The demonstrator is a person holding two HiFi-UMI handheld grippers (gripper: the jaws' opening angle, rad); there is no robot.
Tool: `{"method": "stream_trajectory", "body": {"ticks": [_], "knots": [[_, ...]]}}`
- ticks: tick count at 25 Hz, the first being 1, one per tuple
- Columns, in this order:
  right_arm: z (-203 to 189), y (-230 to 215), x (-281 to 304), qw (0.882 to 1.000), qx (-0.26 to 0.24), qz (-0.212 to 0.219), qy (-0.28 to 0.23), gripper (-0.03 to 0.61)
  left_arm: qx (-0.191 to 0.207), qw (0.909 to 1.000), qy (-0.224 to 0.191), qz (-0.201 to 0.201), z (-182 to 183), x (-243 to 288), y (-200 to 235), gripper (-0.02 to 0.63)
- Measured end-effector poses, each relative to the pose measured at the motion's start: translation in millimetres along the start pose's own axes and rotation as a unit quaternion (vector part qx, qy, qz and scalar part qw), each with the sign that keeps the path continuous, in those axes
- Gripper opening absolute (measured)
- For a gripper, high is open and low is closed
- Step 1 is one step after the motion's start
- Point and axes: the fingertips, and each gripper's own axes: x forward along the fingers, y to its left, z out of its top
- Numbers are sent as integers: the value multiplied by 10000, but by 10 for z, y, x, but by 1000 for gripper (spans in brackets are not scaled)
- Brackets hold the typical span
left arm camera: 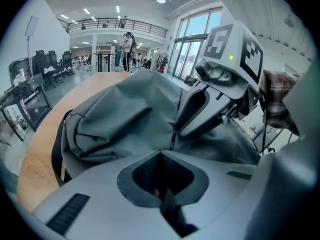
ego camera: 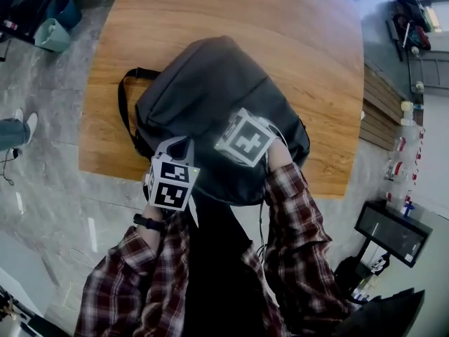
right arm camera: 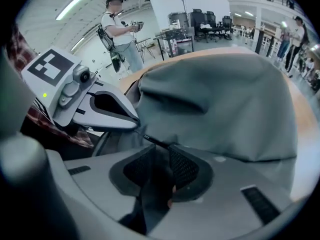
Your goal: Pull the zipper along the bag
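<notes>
Your right gripper [right arm camera: 160, 151] is clenched on the zipper pull [right arm camera: 152, 142], a thin black tab that slants in from the upper left and vanishes between the ribbed pads. Dark material fills the narrow gap below it, and how much of that is pull and how much is cloth is hard to say.

Your left gripper [left arm camera: 160, 156] is clamped tight too. Its pads meet at the centre of its own view with a dark strip of the bag's fabric pinched between them and trailing towards the bottom edge.

The two tools sit just beside each other. In the left gripper view the other tool's jaws point down onto a short dark zipper line at mid-frame.

The bag [ego camera: 210, 83] is a dark grey backpack, soft and slumped, creased across its top, with a black strap looping out at its left. It lies on the round wooden table [ego camera: 280, 27] at the centre of the head view, its near end hanging over the table's lower edge.

In that view the marker cubes cover both sets of jaws, and your plaid sleeves [ego camera: 295, 216] fill the bottom of the frame.
</notes>
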Motion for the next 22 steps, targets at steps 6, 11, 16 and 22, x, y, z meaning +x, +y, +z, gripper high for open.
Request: {"method": "stream_trajectory", "body": {"ticks": [6,11,16,22], "knots": [[11,7,32,9993,220,195,245,75,-78,9999,-46,127,-11,20,41,8],[34,-9,175,9894,368,761,1183,75,-122,9999,69,-89,-31,68,32,8],[110,14,180,9851,530,1355,913,74,73,9999,141,25,-39,103,5,8],[150,96,-12,9654,1169,2285,-465,72,-53,9996,264,30,-35,132,14,8]]}}
